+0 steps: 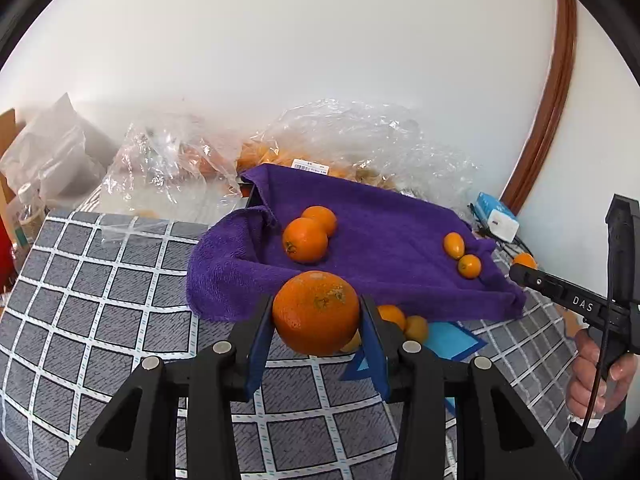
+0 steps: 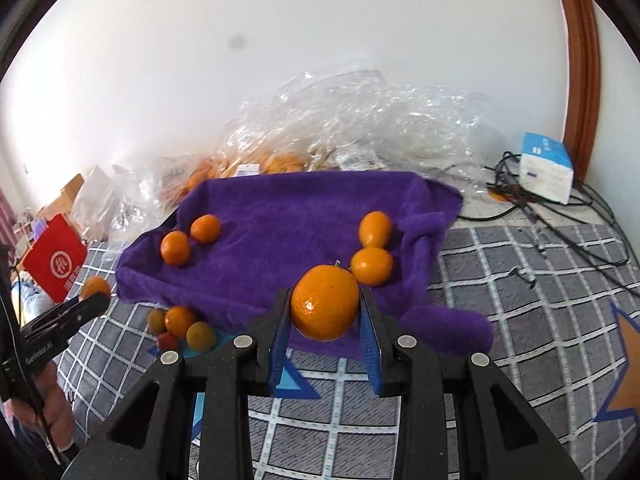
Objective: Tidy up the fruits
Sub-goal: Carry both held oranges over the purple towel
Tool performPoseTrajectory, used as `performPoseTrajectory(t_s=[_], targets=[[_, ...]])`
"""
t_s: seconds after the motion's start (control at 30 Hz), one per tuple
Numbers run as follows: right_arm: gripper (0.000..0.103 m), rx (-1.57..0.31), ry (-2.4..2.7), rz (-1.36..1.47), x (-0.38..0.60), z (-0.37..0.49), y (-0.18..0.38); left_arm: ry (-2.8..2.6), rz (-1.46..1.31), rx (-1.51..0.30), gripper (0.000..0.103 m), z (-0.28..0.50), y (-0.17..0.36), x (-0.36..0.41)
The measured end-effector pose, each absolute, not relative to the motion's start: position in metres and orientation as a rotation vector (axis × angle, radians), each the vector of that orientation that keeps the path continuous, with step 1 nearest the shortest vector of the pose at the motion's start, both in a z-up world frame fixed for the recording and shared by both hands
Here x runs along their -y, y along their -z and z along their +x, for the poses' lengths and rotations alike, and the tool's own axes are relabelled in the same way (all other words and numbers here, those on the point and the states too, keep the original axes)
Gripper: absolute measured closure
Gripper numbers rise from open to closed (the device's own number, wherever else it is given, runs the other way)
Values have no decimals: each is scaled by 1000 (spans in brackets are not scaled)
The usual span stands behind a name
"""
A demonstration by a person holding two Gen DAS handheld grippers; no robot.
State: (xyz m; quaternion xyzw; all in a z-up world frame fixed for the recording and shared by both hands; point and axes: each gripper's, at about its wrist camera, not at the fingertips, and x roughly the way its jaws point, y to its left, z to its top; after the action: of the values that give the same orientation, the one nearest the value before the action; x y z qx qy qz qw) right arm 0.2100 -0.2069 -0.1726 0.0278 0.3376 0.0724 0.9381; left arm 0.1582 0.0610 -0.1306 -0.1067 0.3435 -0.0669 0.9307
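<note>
My left gripper is shut on a large orange, held above the front edge of the purple towel. My right gripper is shut on a smaller orange fruit over the towel's front right part. On the towel lie two oranges at the left and two small oval fruits at the right. Several small fruits lie on the checkered cloth in front of the towel.
Clear plastic bags with more orange fruit lie behind the towel by the wall. A white and blue box with black cables sits at the right. A red box stands at the left. The checkered grey cloth covers the surface.
</note>
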Motion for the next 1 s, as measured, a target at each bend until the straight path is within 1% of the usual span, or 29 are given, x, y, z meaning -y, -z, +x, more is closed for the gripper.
performPoseTrajectory(t_s=[0.1,0.23,0.33,0.43,0.53,0.73,0.87,1.0], targets=[[70,-695,-135,43,212,217,160,138,-256,-715,63,161,121,-64],[70,-706,-125,21,215,236,149,126,-229,-673,63,168,92,-58],[70,-750,-139,39,215,248,160,125,-232,-657,63,181,74,-52],[70,-782,-133,49,215,255,180,118,-222,-653,63,197,68,-42],[70,-805,-127,54,214,260,189,120,-224,-665,63,212,75,-32],[70,-854,-119,41,217,266,203,109,-240,-719,63,240,110,-12],[70,-863,-132,89,222,269,208,86,-204,-744,63,246,130,-3],[70,-853,-110,73,217,268,208,74,-184,-752,63,247,143,-3]])
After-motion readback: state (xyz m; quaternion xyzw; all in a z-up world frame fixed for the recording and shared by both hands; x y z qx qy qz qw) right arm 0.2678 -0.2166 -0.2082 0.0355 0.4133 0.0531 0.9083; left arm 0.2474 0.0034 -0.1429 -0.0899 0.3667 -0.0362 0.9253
